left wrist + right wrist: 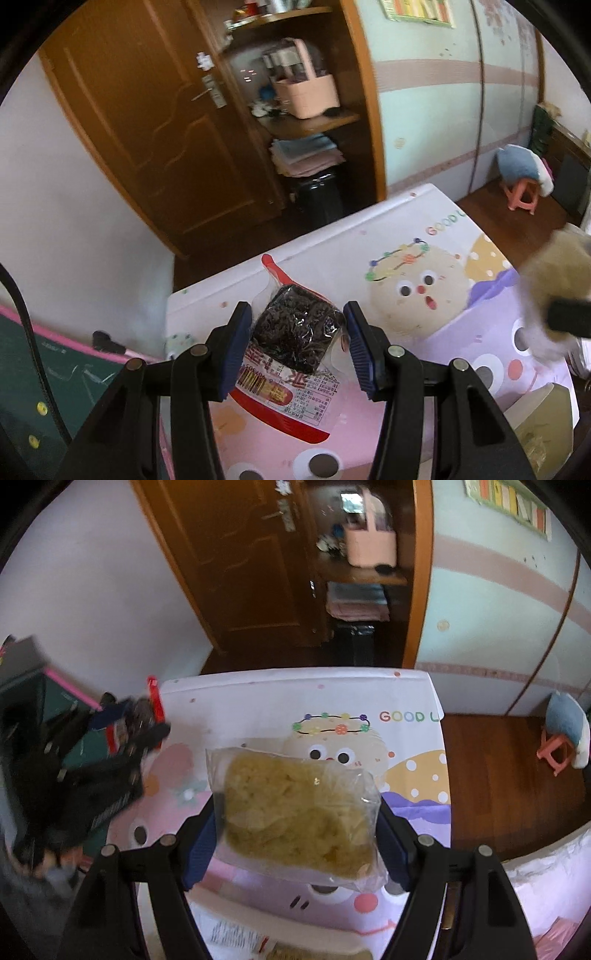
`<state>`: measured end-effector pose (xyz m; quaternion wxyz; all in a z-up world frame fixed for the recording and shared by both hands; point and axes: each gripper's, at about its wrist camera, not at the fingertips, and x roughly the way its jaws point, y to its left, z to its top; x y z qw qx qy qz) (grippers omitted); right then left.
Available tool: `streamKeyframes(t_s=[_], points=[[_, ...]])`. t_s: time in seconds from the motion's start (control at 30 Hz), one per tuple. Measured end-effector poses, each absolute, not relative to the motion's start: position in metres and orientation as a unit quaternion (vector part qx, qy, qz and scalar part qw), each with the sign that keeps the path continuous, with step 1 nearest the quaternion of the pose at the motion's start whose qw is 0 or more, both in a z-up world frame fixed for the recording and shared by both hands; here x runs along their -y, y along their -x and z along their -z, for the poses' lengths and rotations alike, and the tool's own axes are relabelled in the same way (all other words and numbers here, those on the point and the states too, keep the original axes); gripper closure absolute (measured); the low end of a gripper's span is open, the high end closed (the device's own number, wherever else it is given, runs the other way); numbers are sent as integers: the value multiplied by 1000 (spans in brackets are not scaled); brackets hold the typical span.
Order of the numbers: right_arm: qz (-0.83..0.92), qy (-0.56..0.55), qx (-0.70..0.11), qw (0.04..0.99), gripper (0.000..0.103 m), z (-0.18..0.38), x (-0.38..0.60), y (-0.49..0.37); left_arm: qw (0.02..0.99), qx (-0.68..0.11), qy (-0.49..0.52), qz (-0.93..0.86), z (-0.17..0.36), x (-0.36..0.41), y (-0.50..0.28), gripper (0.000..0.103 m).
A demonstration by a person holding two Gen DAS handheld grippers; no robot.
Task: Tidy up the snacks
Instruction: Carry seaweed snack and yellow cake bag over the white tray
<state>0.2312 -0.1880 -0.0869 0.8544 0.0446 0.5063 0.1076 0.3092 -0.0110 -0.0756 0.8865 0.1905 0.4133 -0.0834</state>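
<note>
At the far left of the left wrist view a green board with a pink edge (48,373) lay beside the counter (207,310), whose top carried a cartoon-printed cover in white, pink and lilac. The left gripper (298,334) hung over the near left part of that cover, and its blue-padded fingers (236,350) pressed against both sides of a clear packet of dark shredded snack (295,336) with a red and white label and a barcode. The packet's lower end appeared to reach the cover, though whether it touched could not be told. Behind it stood a brown wooden door (147,122) and, to the right, an open shelf with a pink box (306,94).

In the right wrist view the left gripper showed as a dark blur at the left edge (122,746), with the red of its packet beside it. Further right, the right gripper (299,834) held a clear bag of pale yellow snack (295,812) above the counter's cartoon cover (229,701); its fingers (201,845) were clamped on the bag's two lower sides, and the bag stood up tilted. On the wooden floor at the far right stood a small pink stool (554,749) with a blue cushion (565,720) on it.
</note>
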Motion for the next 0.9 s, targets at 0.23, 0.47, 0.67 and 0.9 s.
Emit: streamKeyframes(t_s=[0.23,0.47,0.67,0.9], points=[[-131,-37,-493,860,27,57,180,-179,889,-407,-196,74,45,-10,-258,54],[-156,-31,-481,862,27,30,174,-120,888,-420,-158,99,4,-22,-179,54],[-161,-30,-479,862,27,25,174,-77,879,-448,-113,118,-1,-22,-114,54],[-126,-19,-486,865,27,43,175,-39,861,-490,-68,121,32,-14,-63,54]])
